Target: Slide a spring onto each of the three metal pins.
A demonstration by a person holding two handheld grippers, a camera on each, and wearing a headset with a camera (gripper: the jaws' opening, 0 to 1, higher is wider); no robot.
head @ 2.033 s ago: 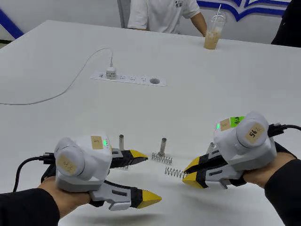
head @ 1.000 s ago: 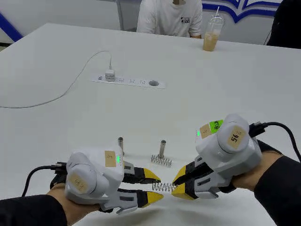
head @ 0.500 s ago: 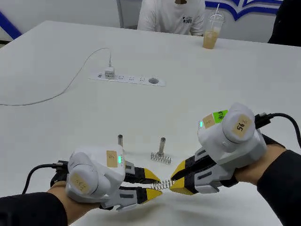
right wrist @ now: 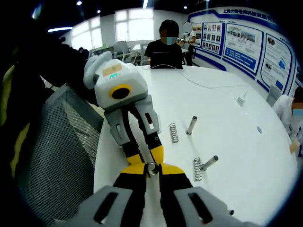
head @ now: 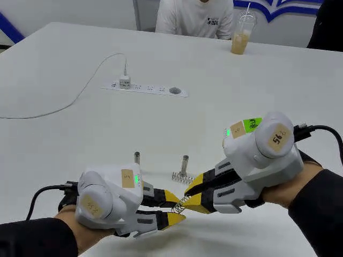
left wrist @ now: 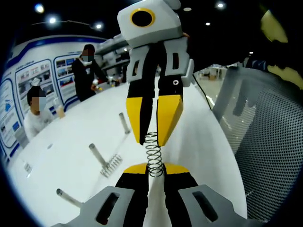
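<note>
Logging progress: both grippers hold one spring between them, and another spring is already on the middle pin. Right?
No. The second spring lies on the table beside the middle pin, not on it, as the head view shows. The left gripper and right gripper do hold the first spring.

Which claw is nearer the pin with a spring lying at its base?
Right. The right claw is just short of the pin; the left claw is further back toward the person. Both grip one spring.

Bright overhead light, soft shadows, fisheye-warped edges.
</note>
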